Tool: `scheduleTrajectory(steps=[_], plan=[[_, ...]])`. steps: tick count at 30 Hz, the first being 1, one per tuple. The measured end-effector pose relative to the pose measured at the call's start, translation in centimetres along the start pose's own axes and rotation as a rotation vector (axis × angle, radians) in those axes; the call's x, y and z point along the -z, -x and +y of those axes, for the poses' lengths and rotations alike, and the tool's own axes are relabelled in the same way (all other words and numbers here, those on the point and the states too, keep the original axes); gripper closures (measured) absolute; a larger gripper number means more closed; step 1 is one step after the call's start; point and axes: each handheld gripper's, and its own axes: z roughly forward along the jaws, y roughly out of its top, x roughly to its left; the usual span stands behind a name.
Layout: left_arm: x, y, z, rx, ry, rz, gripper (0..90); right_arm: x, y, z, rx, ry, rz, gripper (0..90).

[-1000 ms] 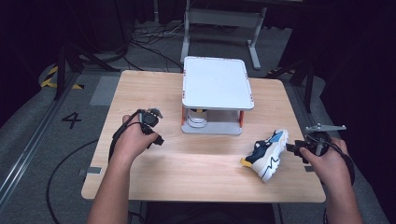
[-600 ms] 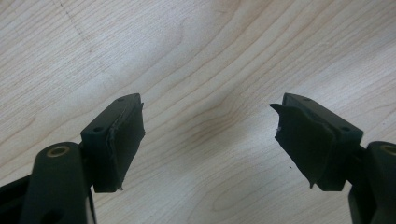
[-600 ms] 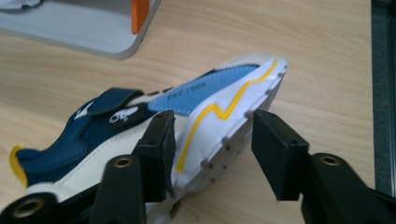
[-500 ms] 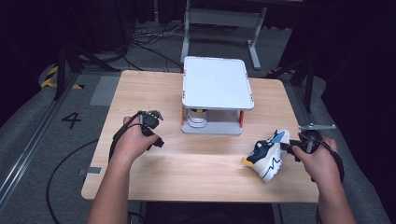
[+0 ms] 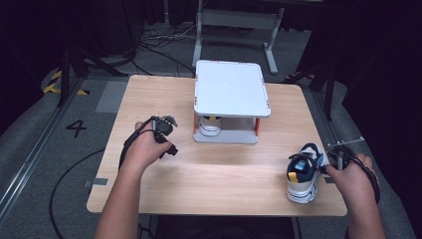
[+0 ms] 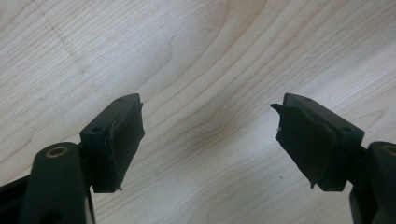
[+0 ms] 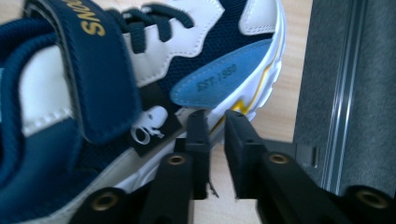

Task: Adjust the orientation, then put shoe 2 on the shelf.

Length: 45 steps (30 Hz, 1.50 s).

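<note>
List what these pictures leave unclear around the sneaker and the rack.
- Second shoe under the white two-tier rack: high view, the top shelf hides most of it.
- Right tongs: right gripper view, nearly closed at the white, navy and blue sneaker; whether the pads touch its sole is unclear.
- Sneaker's toe and heel: cut off by that view's edges.

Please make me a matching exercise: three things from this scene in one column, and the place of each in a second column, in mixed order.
Things:
1. blue and white sneaker
2. white two-level rack
3. left gripper

Places:
A. middle of the wooden table, towards its far edge
B. near right corner of the table
C. over bare wood, left of the rack

Pairs: 1-B, 2-A, 3-C
</note>
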Motion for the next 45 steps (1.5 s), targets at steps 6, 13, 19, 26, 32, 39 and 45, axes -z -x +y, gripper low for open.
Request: scheduleTrajectory(steps=[6,13,19,26,32,39,45], plan=[[-0.2,0.0,0.1,-0.002,0.0,-0.006,23.3,-1.2,1.1,-0.3,-0.027,-0.039,0.021,84.8],[0.1,-0.4,-0.1,0.013,0.008,-0.001,23.2,-3.9,1.0,0.4,-0.029,0.097,0.088,79.8],[0.1,-0.4,-0.2,0.009,0.004,0.002,23.1,-4.1,0.8,0.9,-0.017,0.165,0.045,66.3],[0.2,-0.5,-0.3,0.02,0.011,-0.001,23.1,-2.6,2.0,0.5,-0.059,0.203,0.02,56.7],[0.2,-0.5,-0.1,0.018,0.009,-0.007,23.1,-0.4,2.3,0.1,-0.054,0.24,0.027,54.1],[0.0,0.0,0.4,0.006,-0.011,-0.011,23.2,4.1,1.1,-0.7,0.013,0.272,0.089,54.8],[-0.1,0.0,0.3,0.007,-0.026,-0.013,23.3,6.0,-0.6,-0.9,0.088,0.244,0.153,57.2]])
